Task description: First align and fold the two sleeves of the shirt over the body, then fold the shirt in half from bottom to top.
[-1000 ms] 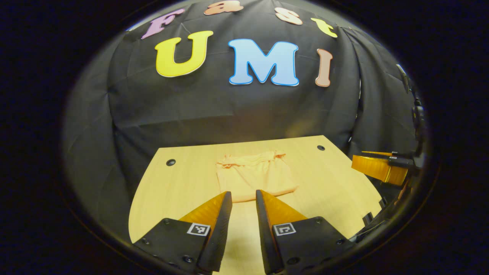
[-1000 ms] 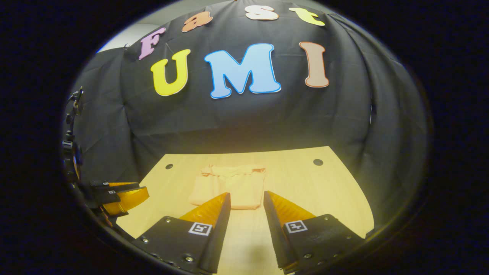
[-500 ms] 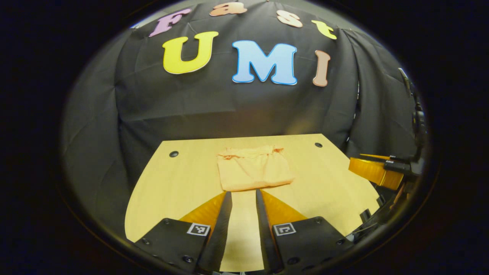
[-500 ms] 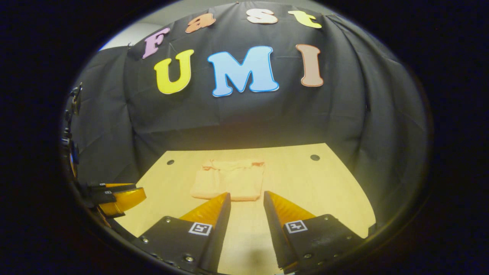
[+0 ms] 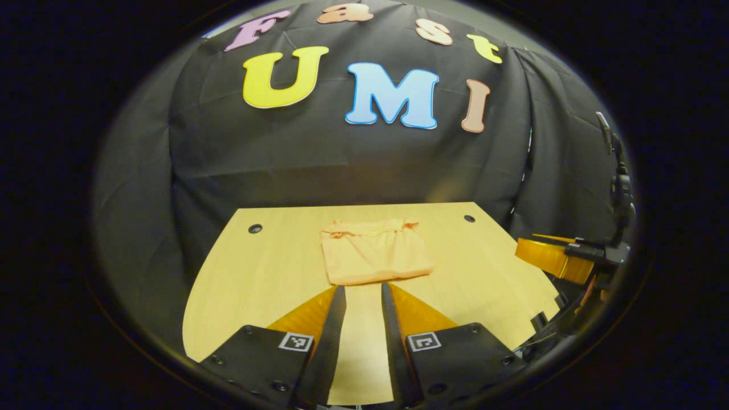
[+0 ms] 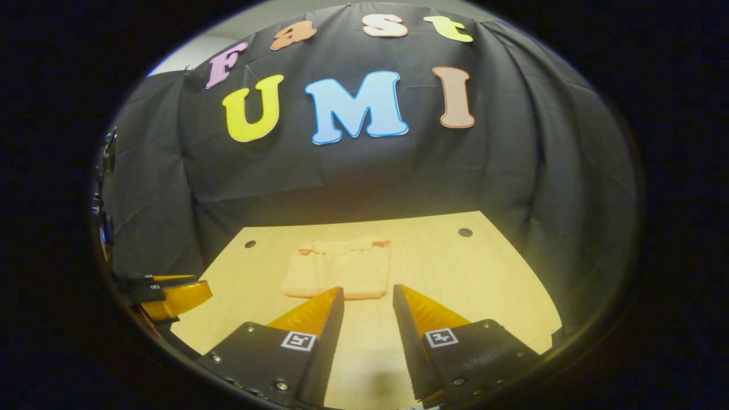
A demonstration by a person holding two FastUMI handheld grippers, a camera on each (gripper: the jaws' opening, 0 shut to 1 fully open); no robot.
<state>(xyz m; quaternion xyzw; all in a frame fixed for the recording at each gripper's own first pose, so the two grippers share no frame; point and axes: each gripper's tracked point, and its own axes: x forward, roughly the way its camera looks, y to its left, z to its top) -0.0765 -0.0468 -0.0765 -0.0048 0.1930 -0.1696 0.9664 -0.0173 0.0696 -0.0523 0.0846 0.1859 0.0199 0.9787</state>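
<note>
On the tabletop, shirt: the shirt [image 5: 373, 254] is lying as a compact, squarish packet toward the far middle, its gathered edge facing the booth wall and its smooth folded edge facing the tongs; no sleeve is sticking out, so both folds are looking finished.
Shirt seen from the right: the same packet [image 6: 339, 269] is sitting flat with nothing gripping it.
Left tongs: the left tongs [image 5: 362, 291] are hovering just short of the near edge, parted by a narrow gap and grasping nothing, probably because the cloth needs no more handling.
Right tongs: the right tongs [image 6: 367, 293] are likewise released, slightly apart and empty, their tips overlapping the packet's near edge in the picture; contact is not clear.
Tabletop: the tabletop [image 5: 256, 279] is carrying the shirt alone, its bare wood lying all round the packet.
</note>
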